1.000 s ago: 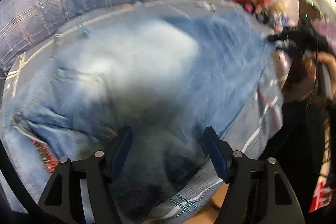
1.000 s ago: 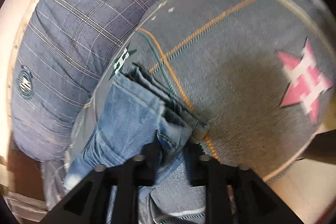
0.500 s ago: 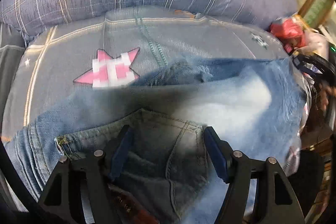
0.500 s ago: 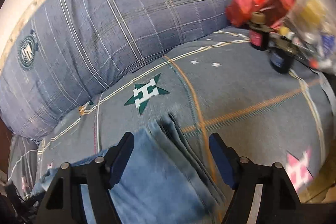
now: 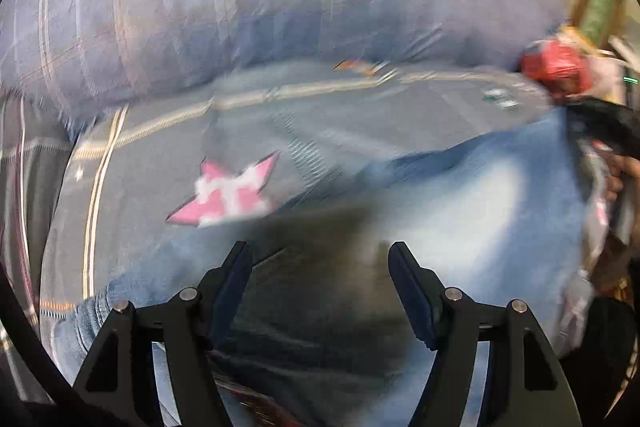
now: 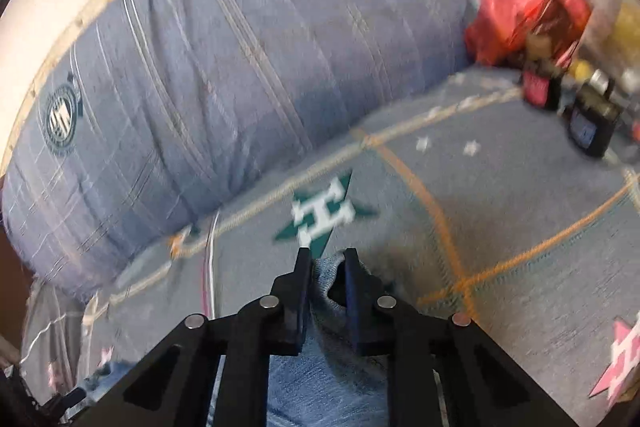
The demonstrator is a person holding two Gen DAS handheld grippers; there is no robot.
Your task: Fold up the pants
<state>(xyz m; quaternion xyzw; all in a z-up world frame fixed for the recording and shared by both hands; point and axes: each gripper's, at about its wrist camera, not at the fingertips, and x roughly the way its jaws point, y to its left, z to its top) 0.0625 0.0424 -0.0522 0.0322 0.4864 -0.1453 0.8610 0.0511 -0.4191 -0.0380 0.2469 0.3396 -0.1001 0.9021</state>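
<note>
The right gripper [image 6: 326, 267] is closing on a bunched fold of the pants [image 6: 326, 359] at 6 o'clock — the hold looks shallow and may slip. The left gripper [image 5: 320, 267] hangs spread above the denim, holding nothing.

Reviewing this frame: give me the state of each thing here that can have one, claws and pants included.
Left claw: open, spread above the jeans, nothing pinched.
Right claw: jaws closing, a bunched bit of denim between them.
Jeans: lying on the patterned bedspread, partly folded over, not yet a neat fold.
Blue checked pillow: plump, lying along the back of the bed.
Red plastic bag: crumpled, at the far corner.
</note>
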